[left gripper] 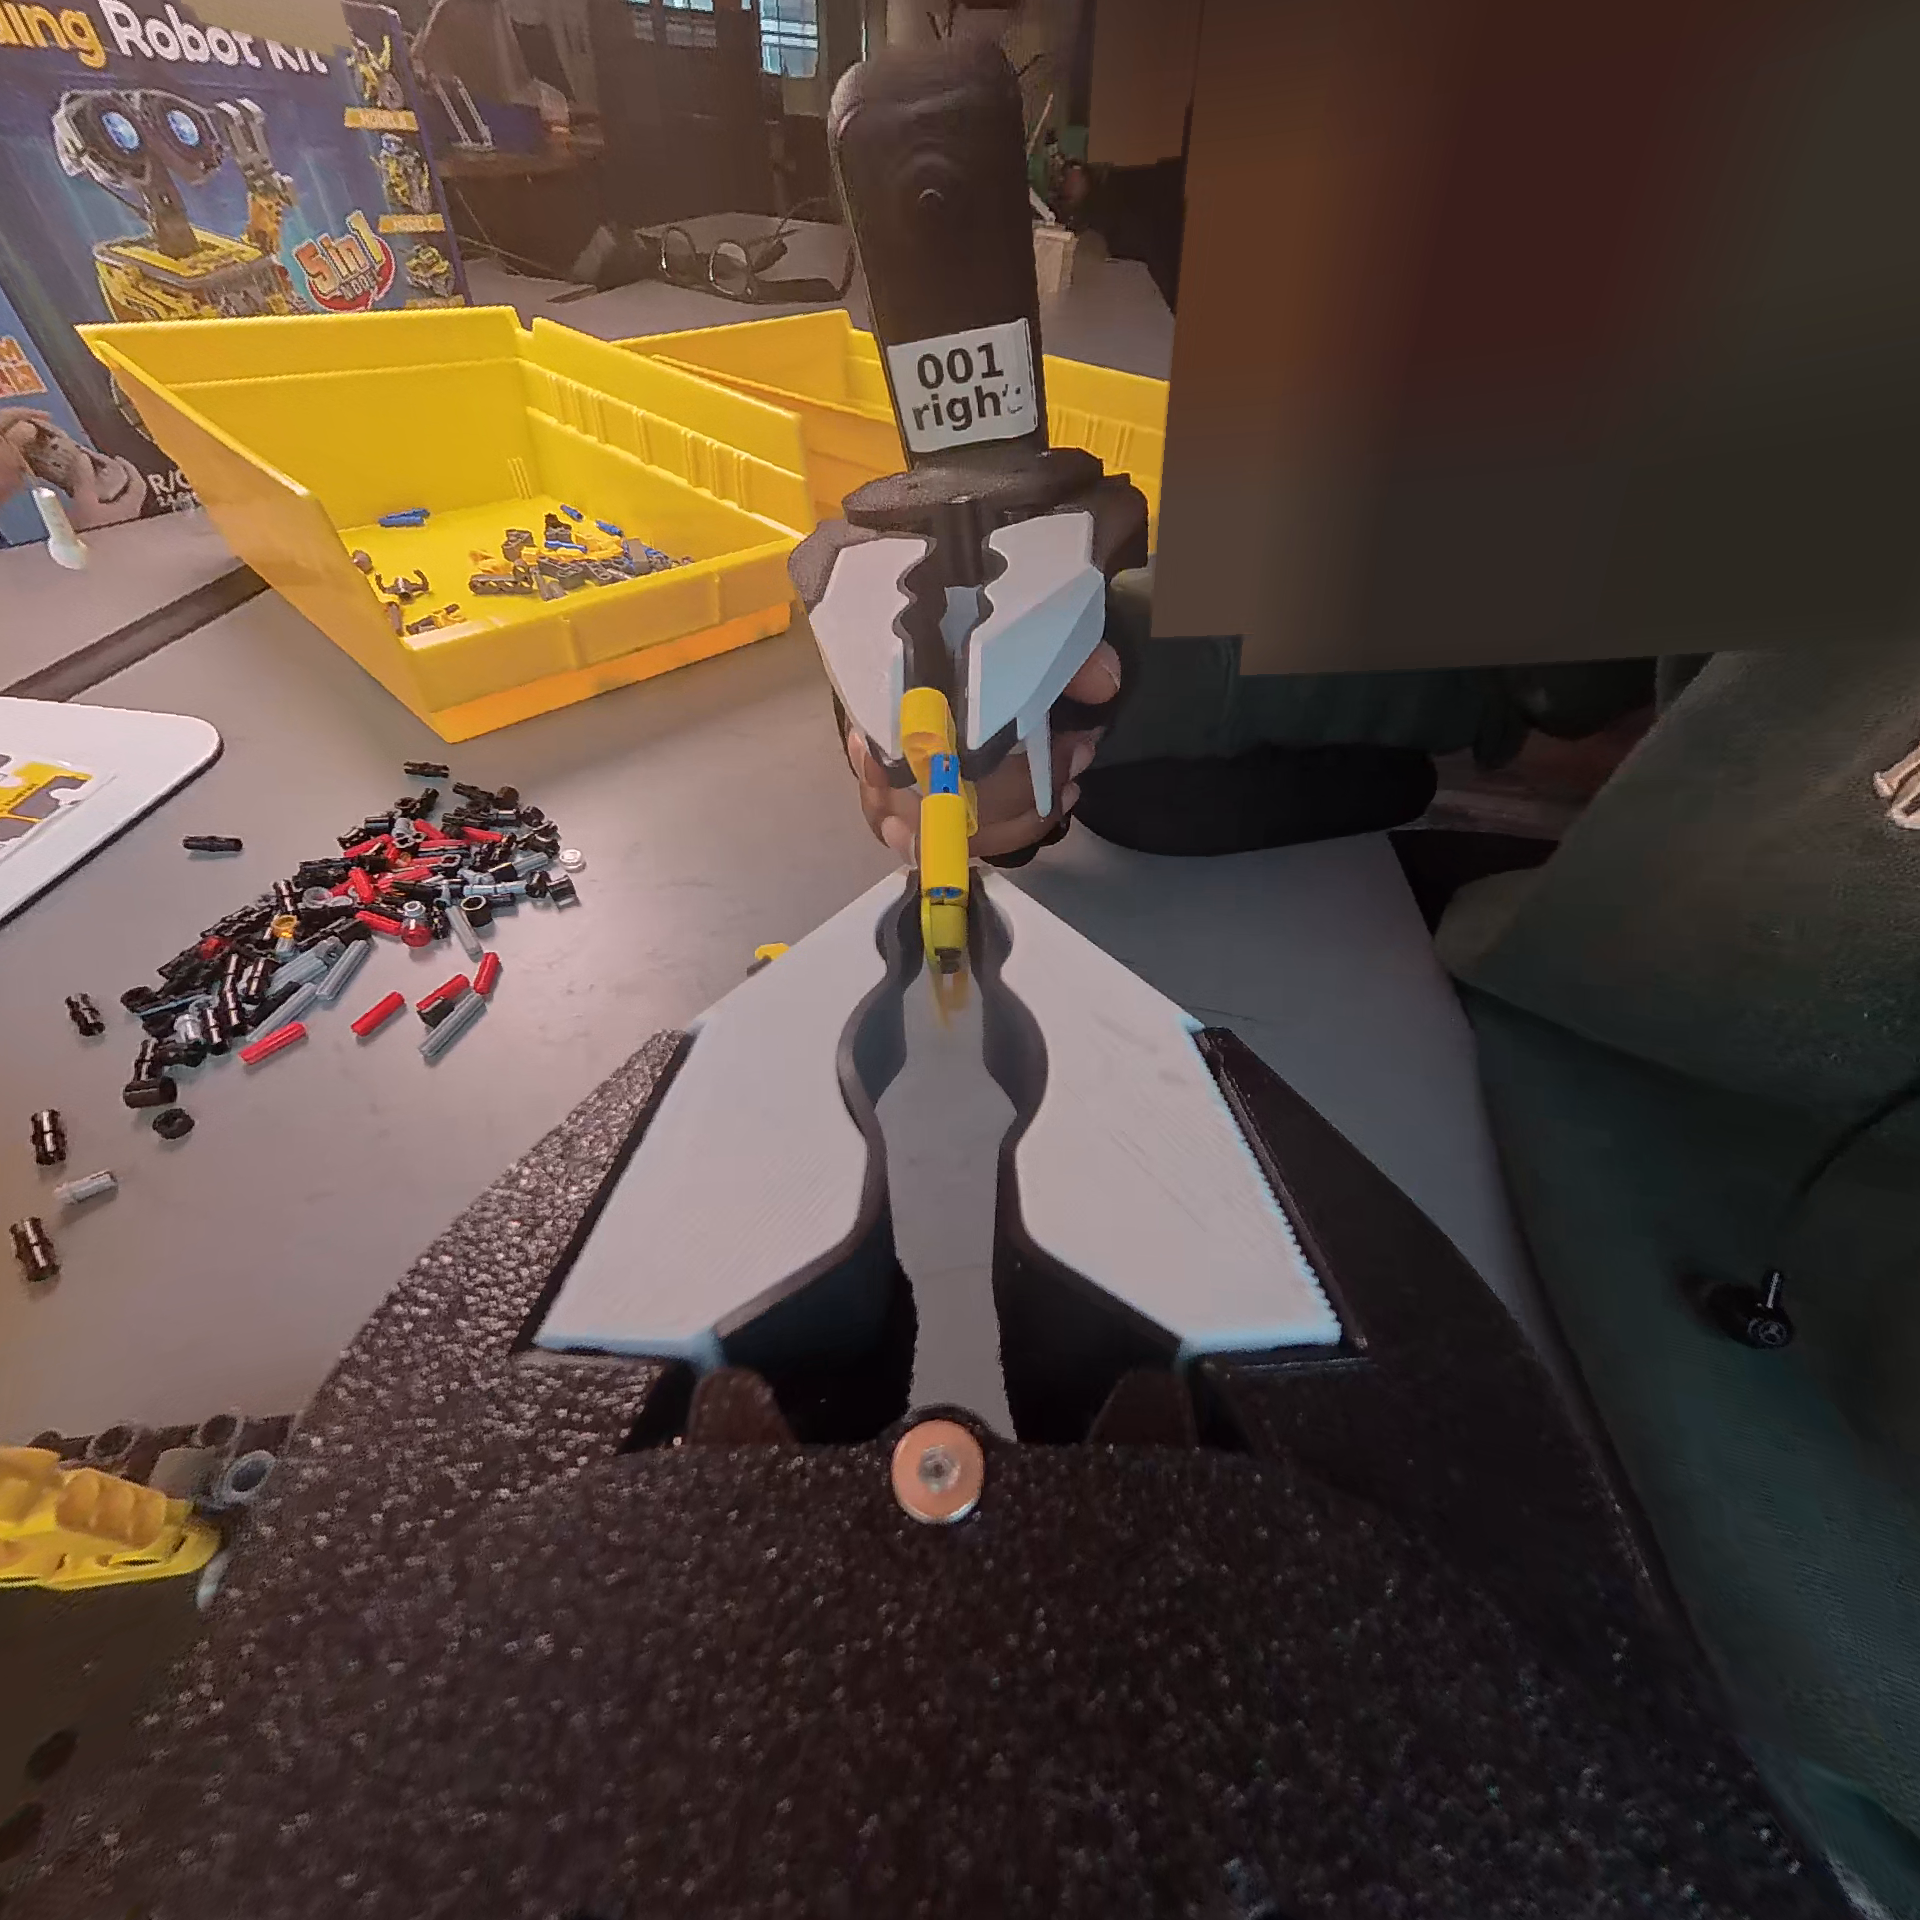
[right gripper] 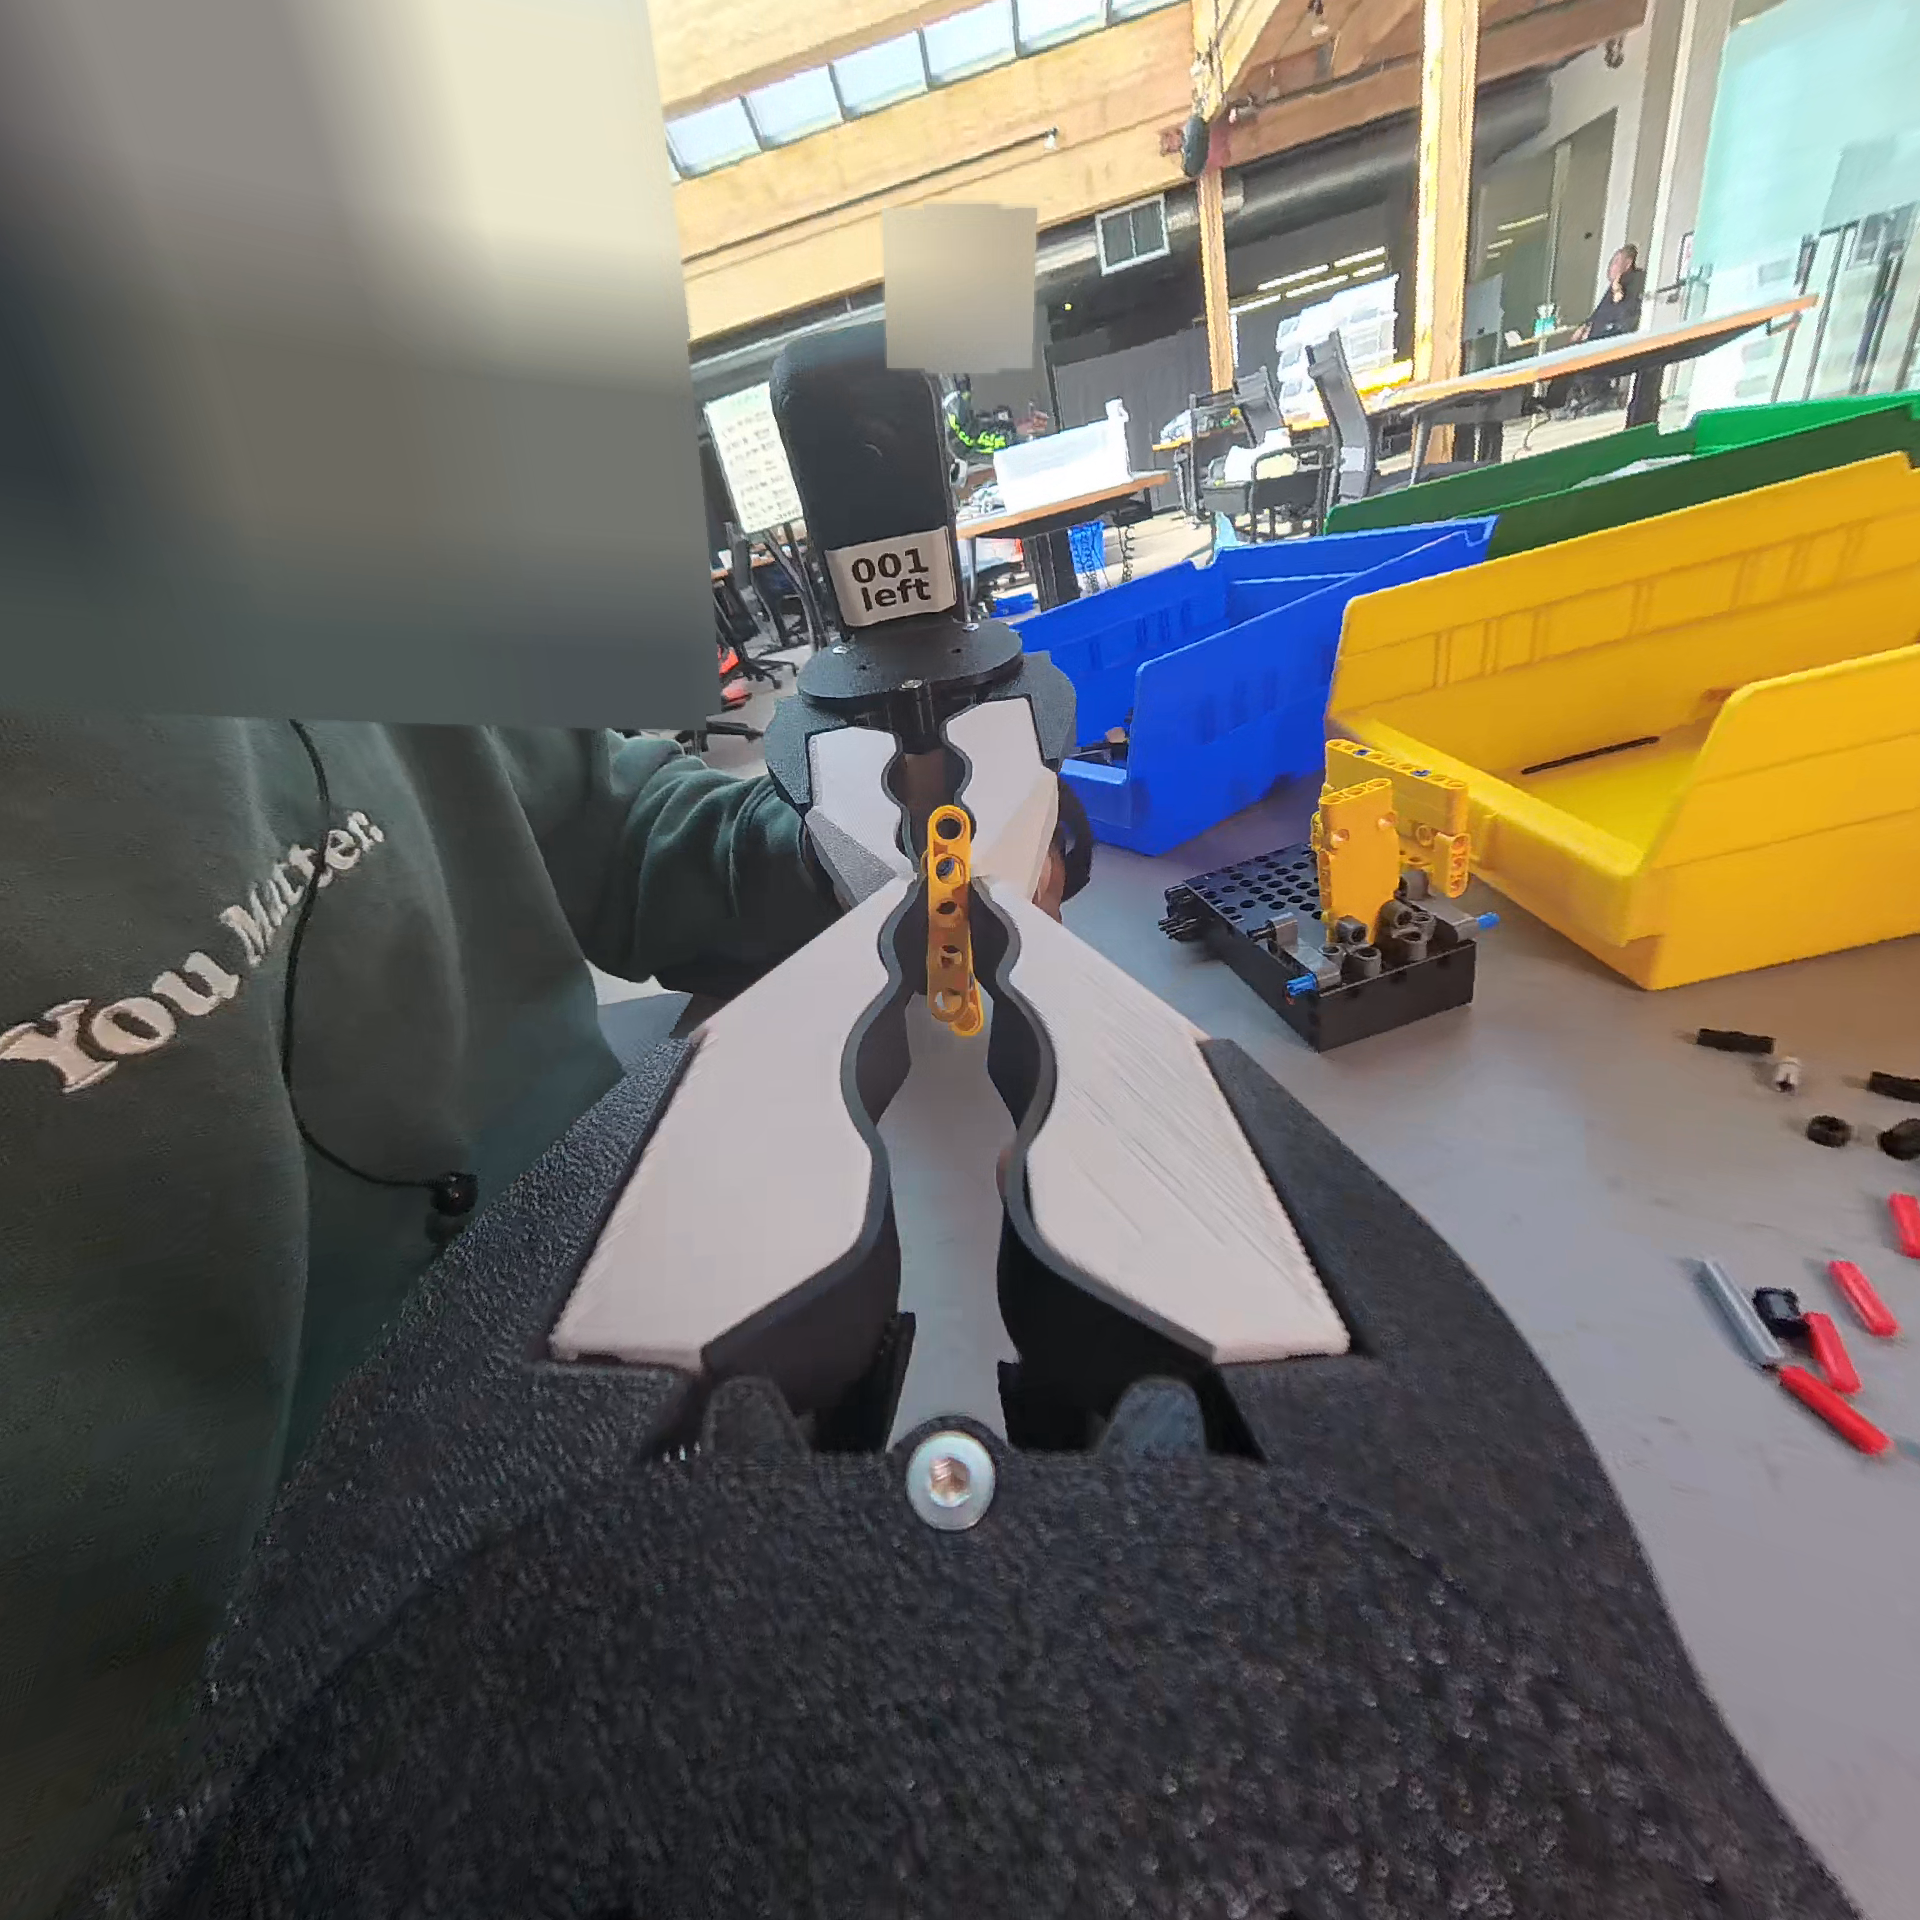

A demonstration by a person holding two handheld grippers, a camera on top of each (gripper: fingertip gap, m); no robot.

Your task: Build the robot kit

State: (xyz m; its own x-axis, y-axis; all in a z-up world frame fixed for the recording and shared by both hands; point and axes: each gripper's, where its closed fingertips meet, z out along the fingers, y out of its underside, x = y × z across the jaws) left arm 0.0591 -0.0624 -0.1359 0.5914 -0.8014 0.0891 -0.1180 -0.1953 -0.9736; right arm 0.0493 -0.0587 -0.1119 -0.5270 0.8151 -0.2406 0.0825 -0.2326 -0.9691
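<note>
Both grippers' jaws pinch one yellow beam [right gripper: 951, 920] above a grey table [left gripper: 644, 831] in an open workshop.

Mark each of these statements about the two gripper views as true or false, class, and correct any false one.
1. Both grippers, left gripper and right gripper, close on one yellow beam piece. True.
2. The pile of small pins lies inside the yellow bin. False: it lies loose on the grey table.
3. A partly built yellow and black model stands on the table. True.
4. The blue bin is stacked on the green bin. False: it sits in front of it.
</note>
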